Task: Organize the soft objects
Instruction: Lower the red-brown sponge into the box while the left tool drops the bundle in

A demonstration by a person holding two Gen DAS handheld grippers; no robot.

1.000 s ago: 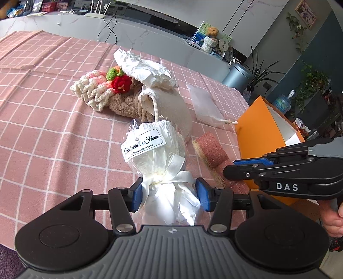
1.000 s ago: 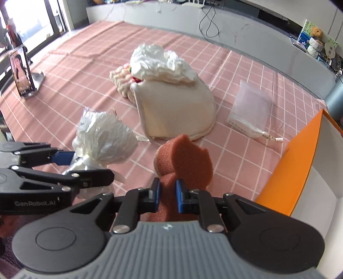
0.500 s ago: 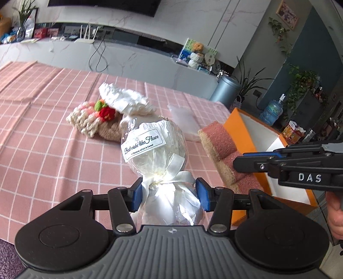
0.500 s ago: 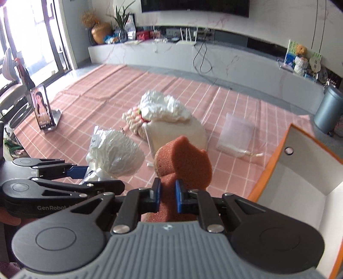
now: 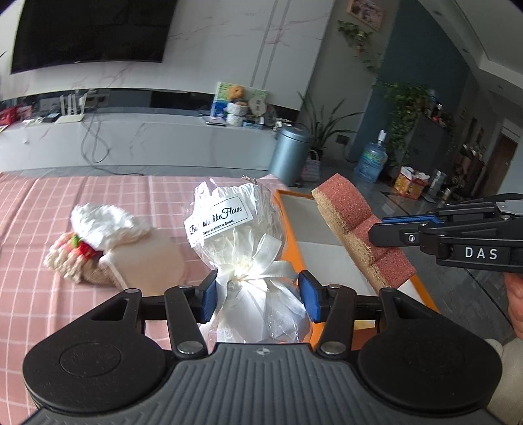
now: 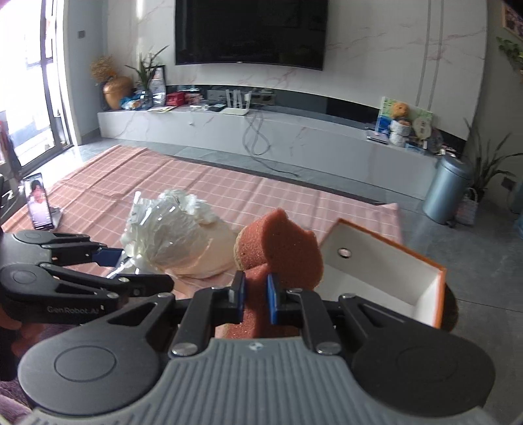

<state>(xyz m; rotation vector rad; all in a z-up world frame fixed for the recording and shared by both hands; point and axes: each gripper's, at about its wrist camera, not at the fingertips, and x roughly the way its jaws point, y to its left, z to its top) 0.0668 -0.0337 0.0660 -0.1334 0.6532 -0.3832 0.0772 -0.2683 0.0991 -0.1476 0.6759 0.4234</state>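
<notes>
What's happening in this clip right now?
A person is tidying soft items with handheld tongs. The left tongs are shut on a white wrapped bundle tied with a ribbon, lifted off the pink checked tablecloth. The right tongs are shut on a reddish sponge, held up beside the open orange box, which looks like the likely drop spot. A crochet piece, a white pouch and crumpled white plastic lie on the cloth.

A wall-mounted TV is set on a white marble wall over a long low marble console, with a grey bin on grey floor tiles and daylight admitted through the window.
</notes>
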